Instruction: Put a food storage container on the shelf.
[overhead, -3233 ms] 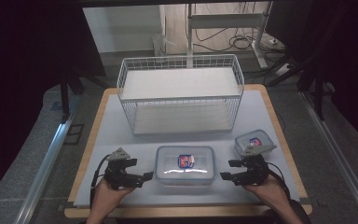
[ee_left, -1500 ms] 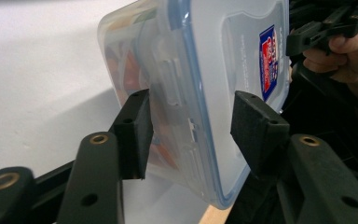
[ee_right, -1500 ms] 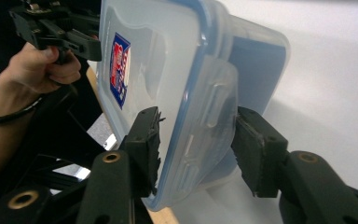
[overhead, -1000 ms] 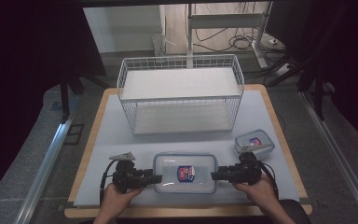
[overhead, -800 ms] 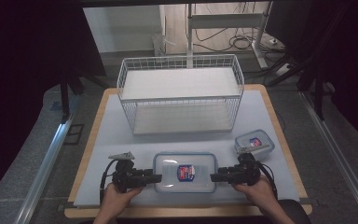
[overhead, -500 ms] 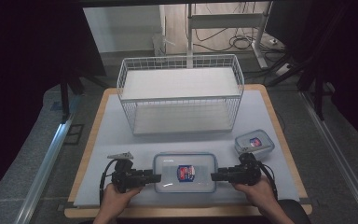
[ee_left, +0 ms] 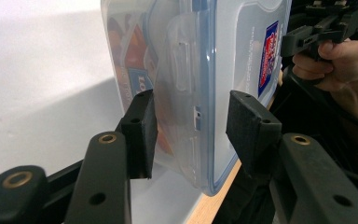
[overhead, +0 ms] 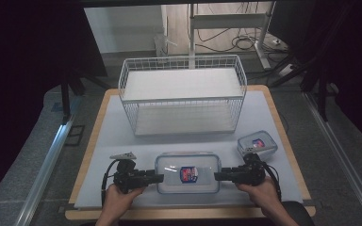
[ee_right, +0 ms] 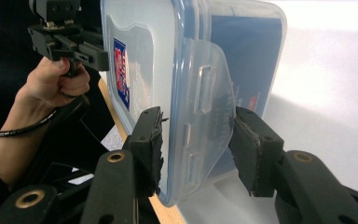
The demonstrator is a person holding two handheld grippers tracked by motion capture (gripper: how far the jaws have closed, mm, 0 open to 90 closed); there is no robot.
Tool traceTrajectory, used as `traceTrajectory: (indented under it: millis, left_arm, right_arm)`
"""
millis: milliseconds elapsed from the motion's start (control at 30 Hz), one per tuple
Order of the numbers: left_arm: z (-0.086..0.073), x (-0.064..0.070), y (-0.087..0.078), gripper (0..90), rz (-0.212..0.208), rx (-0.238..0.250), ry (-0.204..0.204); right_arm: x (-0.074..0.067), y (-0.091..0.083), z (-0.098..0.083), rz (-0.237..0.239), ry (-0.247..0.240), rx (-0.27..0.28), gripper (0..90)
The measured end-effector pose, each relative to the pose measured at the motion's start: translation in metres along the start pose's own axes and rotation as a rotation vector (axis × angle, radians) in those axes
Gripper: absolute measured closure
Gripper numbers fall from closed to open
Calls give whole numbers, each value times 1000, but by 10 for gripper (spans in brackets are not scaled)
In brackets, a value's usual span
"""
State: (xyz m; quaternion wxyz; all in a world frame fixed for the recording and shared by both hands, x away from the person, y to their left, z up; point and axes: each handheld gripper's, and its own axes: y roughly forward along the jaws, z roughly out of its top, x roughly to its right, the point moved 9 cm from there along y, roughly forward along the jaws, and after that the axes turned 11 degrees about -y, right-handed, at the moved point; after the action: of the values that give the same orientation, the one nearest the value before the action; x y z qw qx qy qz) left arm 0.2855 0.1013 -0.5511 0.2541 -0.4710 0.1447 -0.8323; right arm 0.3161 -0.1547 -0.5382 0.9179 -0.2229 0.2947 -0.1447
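Note:
A large clear lidded container (overhead: 187,173) with a blue-and-red label lies near the table's front edge. My left gripper (overhead: 158,178) is at its left end and my right gripper (overhead: 218,176) at its right end. In the left gripper view the container (ee_left: 200,70) has its end latch between my open jaws; my left gripper (ee_left: 191,133) has one pad (ee_left: 140,130) against the box and a gap at the other. In the right gripper view my right gripper (ee_right: 200,147) straddles the container (ee_right: 186,60) and its half-raised latch flap (ee_right: 209,98), open.
A white wire basket (overhead: 184,94) stands at the back middle of the grey mat (overhead: 118,136). A small clear lidded container (overhead: 257,143) sits just behind my right hand. The table's wooden front edge (overhead: 188,213) is close below the hands.
Since about three seconds ago both grippers have turned inward and closed in on the large container's two ends. Over the last second nothing has visibly moved.

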Motion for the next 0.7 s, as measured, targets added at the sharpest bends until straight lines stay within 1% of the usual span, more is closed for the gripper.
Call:
traceTrajectory:
  millis: [67,100,167,200,233,267,300,333,367,400,433,500,533,567,600,633,667,700]
  left_arm:
    - [2,1,0,543,0,5,3]
    - [4,3,-2,542,2,12,13]
    - [9,6,-5,543,4,24,30]
    - [14,9,-8,543,5,36,46]
    - [14,9,-8,543,5,36,46]
    - [19,11,-12,544,2,49,57]
    - [19,11,-12,544,2,49,57]
    - [22,13,-14,544,1,58,63]
    - [27,16,-17,544,5,69,72]
    - [31,18,-20,544,6,79,76]
    - [31,18,-20,544,6,79,76]
    - [37,22,-25,544,8,91,87]
    - [41,23,-27,544,10,98,94]
    - [45,26,-29,544,11,105,99]
    - [50,28,-32,544,12,110,105]
    - [54,30,-34,544,14,113,110]
    - [54,30,-34,544,14,113,110]
    - [59,33,-36,544,15,119,118]
  right_arm:
    - [0,-1,1,-1,-3,4,553]
    - [-1,-3,6,-3,-13,15,553]
    - [-1,-4,9,-4,-21,22,554]
    - [-3,-6,14,-6,-36,31,554]
    - [-3,-6,14,-6,-36,31,554]
    - [-4,-7,20,-8,-52,39,553]
    - [-5,-8,24,-9,-60,45,553]
    - [-5,-8,24,-9,-60,45,553]
    - [-7,-10,31,-12,-74,50,553]
    - [-7,-10,34,-12,-81,55,553]
    - [-7,-10,34,-12,-81,55,553]
    - [-11,-13,49,-16,-107,75,553]
    - [-11,-13,49,-16,-107,75,553]
    - [-11,-15,53,-19,-115,78,553]
    - [-13,-17,62,-23,-133,91,552]
    - [-13,-18,66,-24,-137,95,552]
    - [-14,-19,70,-25,-142,101,552]
    - [-14,-19,70,-25,-142,101,552]
